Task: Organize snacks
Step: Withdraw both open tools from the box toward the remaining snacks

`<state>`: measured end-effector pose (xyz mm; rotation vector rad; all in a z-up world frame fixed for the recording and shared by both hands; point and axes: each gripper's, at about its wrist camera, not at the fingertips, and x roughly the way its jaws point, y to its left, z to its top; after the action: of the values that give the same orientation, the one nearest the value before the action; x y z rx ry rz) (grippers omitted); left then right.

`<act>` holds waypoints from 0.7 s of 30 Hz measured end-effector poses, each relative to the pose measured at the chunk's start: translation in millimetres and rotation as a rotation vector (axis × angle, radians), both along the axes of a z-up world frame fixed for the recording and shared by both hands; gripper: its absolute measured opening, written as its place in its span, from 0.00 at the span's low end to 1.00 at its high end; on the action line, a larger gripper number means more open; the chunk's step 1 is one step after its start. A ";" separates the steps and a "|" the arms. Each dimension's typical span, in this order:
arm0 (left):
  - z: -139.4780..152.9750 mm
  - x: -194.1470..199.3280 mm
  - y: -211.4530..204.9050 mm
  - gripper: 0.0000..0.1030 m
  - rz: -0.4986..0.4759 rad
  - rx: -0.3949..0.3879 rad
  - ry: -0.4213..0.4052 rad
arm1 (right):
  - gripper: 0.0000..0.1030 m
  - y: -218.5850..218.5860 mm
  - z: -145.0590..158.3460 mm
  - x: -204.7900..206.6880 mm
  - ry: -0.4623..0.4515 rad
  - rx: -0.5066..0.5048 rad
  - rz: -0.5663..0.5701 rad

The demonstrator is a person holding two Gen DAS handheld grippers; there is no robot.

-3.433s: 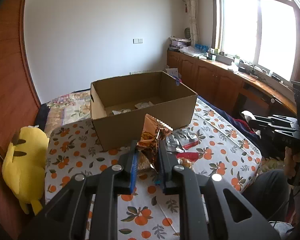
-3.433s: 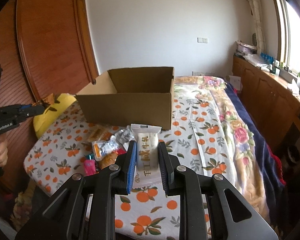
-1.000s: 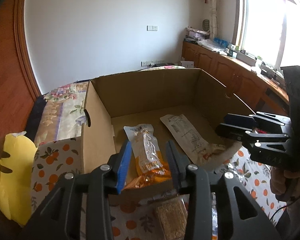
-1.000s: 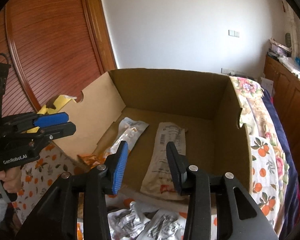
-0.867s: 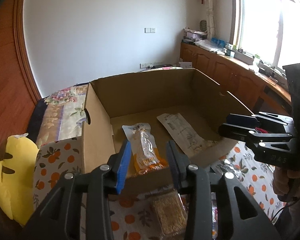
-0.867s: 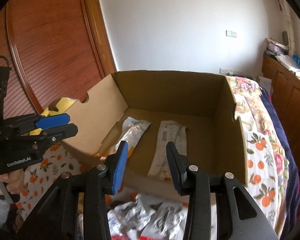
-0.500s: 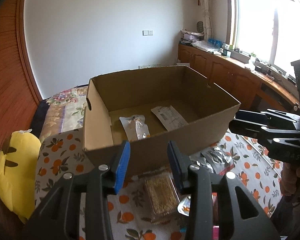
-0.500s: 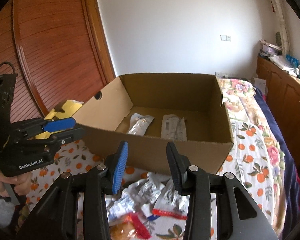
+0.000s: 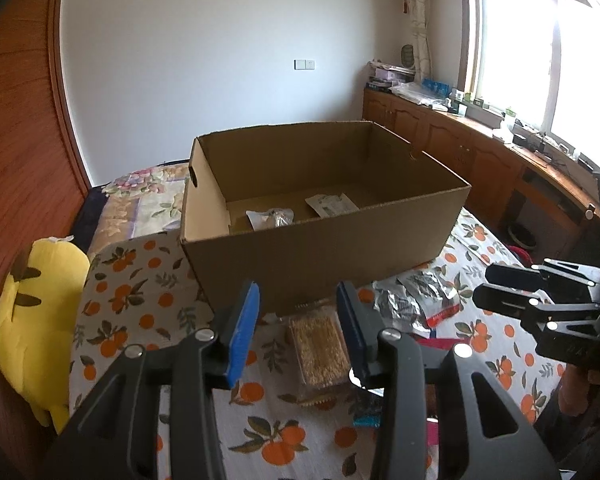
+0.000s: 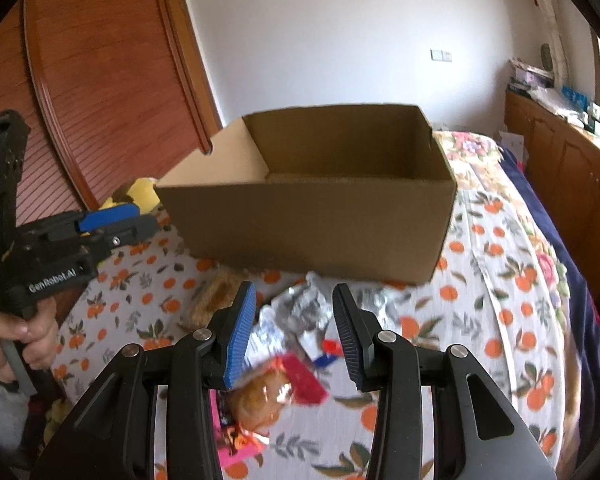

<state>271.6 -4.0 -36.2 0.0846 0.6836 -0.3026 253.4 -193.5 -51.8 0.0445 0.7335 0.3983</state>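
While both grippers hang above the orange-print bedspread (image 9: 140, 312), neither holds anything: the left gripper (image 9: 298, 330) has its jaws parted with only air between them, and the right gripper (image 10: 292, 330) stands likewise parted and empty. Below the left gripper lies a clear-wrapped brown grain bar (image 9: 320, 350), flat on the cloth. Under the right gripper a loose pile rests on the bedspread: an orange-brown transparent snack packet (image 10: 262, 398), a red packet (image 10: 302, 376) touching it, and crumpled silver foil packets (image 10: 296, 312) just beyond. Past the pile stands the open cardboard box (image 9: 324, 244), upright on the bed. On its floor, visible only from the left wrist view, lie two packets side by side: a clear one (image 9: 270, 216) and a white printed one (image 9: 332, 204). A yellow plush toy (image 9: 32, 320) rests at the bed's left edge, beside the wooden headboard (image 9: 16, 152).
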 end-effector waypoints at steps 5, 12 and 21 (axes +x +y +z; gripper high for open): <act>-4.9 -9.2 1.3 0.41 0.004 -0.004 0.007 | 0.39 -2.9 -11.5 -12.6 0.024 -0.006 -0.012; -18.2 -18.5 -1.1 0.41 0.006 0.000 0.030 | 0.44 -0.7 -33.3 -22.3 0.081 0.003 -0.013; -34.6 -26.3 -1.7 0.41 0.007 0.010 0.051 | 0.49 10.0 -63.8 -24.3 0.167 0.038 -0.019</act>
<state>245.3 -5.6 -70.8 0.0845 0.7358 -0.2956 229.2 -183.6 -115.6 0.1213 0.8901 0.3934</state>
